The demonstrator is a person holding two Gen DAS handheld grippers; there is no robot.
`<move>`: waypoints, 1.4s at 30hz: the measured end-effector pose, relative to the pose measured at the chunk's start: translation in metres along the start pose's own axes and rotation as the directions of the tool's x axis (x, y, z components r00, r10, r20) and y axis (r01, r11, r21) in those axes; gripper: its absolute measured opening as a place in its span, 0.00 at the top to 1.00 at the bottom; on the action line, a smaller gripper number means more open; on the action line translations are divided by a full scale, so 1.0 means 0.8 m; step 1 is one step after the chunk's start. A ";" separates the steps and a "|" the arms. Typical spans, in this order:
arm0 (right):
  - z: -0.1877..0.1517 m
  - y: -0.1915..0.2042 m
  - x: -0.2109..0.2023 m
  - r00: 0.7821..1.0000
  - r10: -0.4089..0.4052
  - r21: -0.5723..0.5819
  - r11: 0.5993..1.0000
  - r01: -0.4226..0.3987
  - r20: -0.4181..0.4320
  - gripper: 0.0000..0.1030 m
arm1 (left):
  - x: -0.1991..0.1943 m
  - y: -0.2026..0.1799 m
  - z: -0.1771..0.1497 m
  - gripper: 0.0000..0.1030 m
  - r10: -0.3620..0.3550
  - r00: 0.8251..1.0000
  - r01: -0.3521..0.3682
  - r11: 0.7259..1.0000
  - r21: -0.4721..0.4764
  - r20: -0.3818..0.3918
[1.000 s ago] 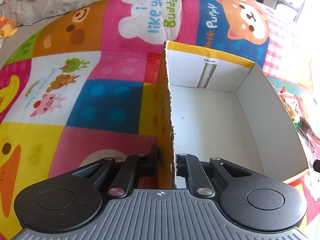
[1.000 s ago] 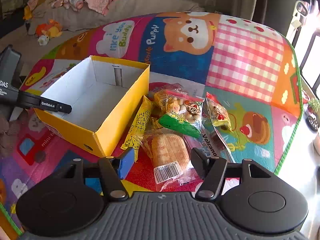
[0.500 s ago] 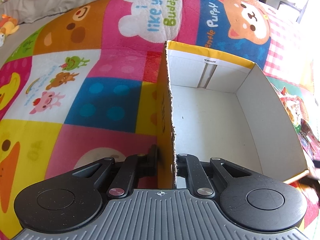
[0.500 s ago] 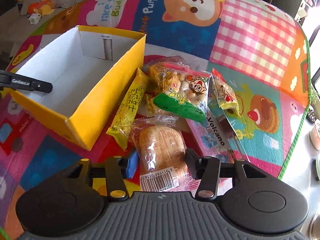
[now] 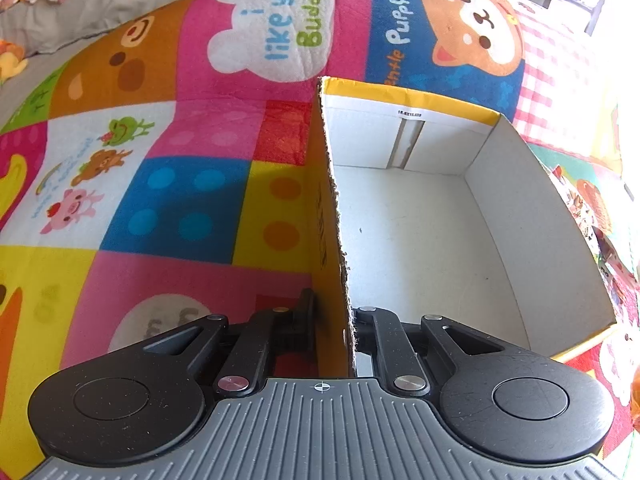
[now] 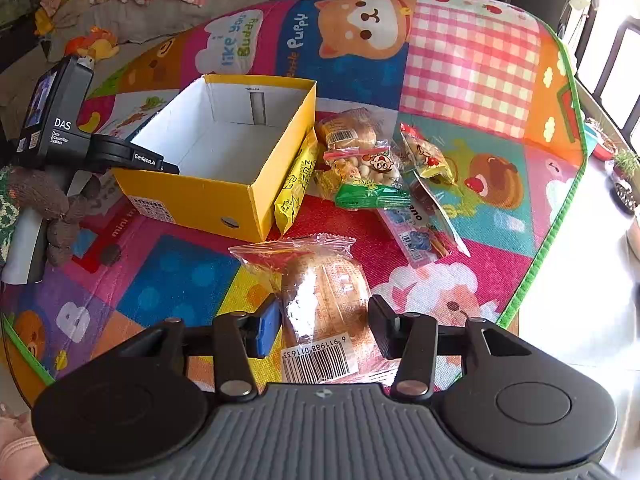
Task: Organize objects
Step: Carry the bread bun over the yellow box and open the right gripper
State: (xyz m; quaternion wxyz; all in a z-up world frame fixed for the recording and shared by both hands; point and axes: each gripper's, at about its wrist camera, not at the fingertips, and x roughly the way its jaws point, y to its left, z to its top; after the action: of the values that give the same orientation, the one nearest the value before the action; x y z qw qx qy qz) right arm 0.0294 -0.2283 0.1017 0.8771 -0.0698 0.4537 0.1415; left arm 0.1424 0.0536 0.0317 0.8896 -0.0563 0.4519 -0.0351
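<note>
Left gripper (image 5: 334,320) is pinched tight on the near wall of the yellow cardboard box (image 6: 200,196), one finger inside, one outside, and the box sits on the cartoon play mat (image 6: 472,56). Right gripper (image 6: 322,330) has just been closing its jaws and now squeezes the wrapped bread bun (image 6: 324,300), barcode label toward the camera (the clear wrapper crinkles between the pads). The remaining snack packets (image 6: 368,172) lie heaped just beside the box's right wall.
</note>
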 end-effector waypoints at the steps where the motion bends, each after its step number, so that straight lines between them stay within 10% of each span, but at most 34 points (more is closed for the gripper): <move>1: 0.000 0.000 0.002 1.000 0.002 0.002 1.000 -0.002 -0.001 0.55 | 0.000 0.000 0.000 0.88 0.001 1.000 -0.001 1.000 0.000 -0.003; 17: 0.011 0.007 -0.005 0.989 0.145 0.083 0.986 -0.144 -0.004 0.55 | 0.003 0.000 0.002 0.88 -0.001 1.000 0.001 1.000 0.008 -0.006; 31: 0.173 0.055 -0.039 0.932 0.213 0.116 0.960 -0.256 0.294 0.54 | 0.003 0.003 0.001 0.87 -0.014 1.000 0.014 1.000 -0.002 -0.002; 42: 0.205 0.108 -0.003 0.938 0.208 0.055 0.971 -0.231 0.278 0.39 | 0.005 0.002 0.002 0.87 -0.015 1.000 0.015 1.000 0.003 0.001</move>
State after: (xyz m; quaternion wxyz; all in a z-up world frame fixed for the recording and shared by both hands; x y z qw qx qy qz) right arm 0.1283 -0.1058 0.1989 0.9116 0.0395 0.3406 0.2268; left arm 0.1463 0.0547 0.0294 0.8896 -0.0583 0.4510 -0.0423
